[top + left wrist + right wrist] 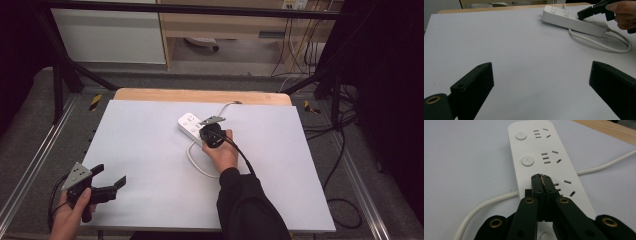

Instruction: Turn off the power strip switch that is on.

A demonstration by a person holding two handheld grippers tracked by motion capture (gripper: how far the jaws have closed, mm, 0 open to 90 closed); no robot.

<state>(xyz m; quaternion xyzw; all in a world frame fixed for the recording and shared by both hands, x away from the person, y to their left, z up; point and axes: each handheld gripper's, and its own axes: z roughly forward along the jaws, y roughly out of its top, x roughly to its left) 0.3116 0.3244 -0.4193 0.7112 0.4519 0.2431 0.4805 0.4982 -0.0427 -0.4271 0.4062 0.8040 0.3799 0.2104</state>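
The right gripper (541, 178), clenched empty, presses a power strip (541, 157) button; it may skid off (smooth plastic). The left gripper (111, 176) idles released.

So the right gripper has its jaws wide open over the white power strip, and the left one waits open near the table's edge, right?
Not quite. The right gripper has its jaws shut together, tips over the white power strip, as the right gripper view shows. The left gripper does wait open near the table's edge.
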